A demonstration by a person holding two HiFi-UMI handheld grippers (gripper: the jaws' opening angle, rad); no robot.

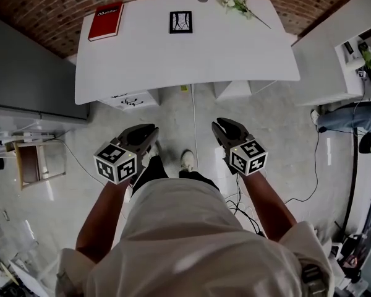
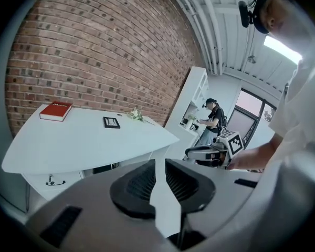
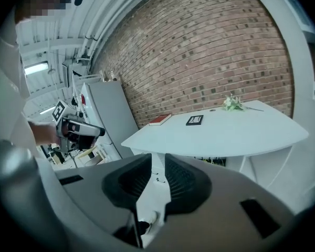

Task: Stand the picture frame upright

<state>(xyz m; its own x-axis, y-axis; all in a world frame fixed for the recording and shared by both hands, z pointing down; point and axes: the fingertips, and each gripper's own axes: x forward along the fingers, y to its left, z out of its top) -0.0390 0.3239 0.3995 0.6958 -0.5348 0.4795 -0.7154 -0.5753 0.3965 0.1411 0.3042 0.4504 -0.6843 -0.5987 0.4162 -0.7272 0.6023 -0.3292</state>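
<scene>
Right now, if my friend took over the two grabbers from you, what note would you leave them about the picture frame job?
Left gripper: jaws a little apart, nothing between them, held low in front of the body.
Right gripper: the same, slightly open and empty.
Picture frame: lies flat, face up, near the far edge of the white table, between the red book and the flowers.
Done: nothing yet; neither gripper touches the frame, and you stand back from the table.
Left: step up, take the frame by an edge, tip it up and leave it standing on its own.
</scene>
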